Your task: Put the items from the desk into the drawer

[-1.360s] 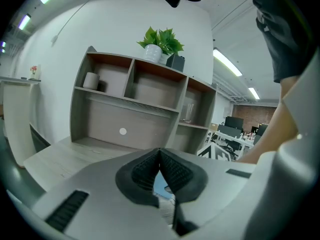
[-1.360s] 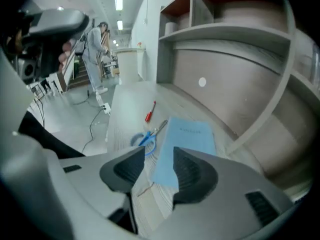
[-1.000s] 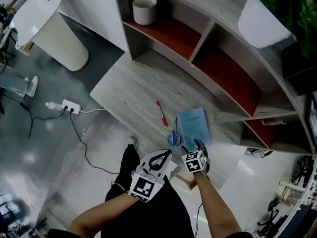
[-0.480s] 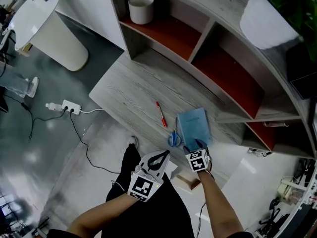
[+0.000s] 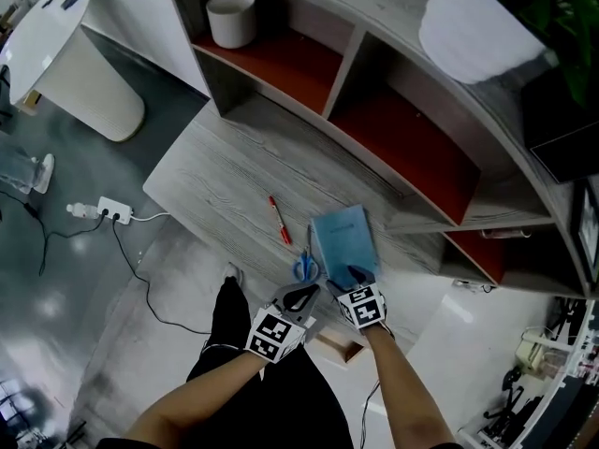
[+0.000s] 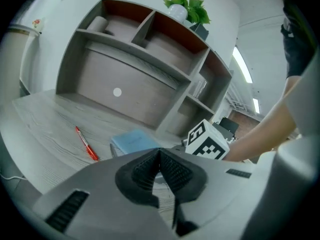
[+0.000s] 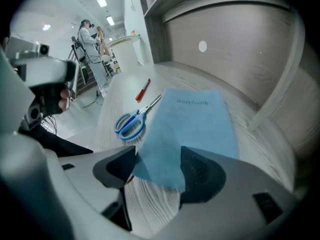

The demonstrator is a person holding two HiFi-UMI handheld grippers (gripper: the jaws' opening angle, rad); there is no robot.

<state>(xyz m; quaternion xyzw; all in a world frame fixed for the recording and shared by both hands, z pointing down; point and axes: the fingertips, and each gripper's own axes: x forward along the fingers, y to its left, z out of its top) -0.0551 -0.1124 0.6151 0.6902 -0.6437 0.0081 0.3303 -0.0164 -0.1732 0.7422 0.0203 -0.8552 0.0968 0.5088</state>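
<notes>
Blue notebook [image 7: 196,118] corner lies between the released right tool's [image 7: 158,170] spread jaws; left tool [image 6: 160,170] is clenched empty near scissors [image 7: 131,121] on the surface [image 5: 234,178].

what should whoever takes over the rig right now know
Left gripper: shut, empty, near the desk's front edge.
Right gripper: jaws apart around the blue notebook's near corner, not clamped.
Things: notebook, blue-handled scissors and red pen all lie on the desk, scissors beside the notebook.
Done: no item is off the desk yet.
Left: close on the notebook, carry it to the drawer (not clearly in view), then scissors and pen.
</notes>
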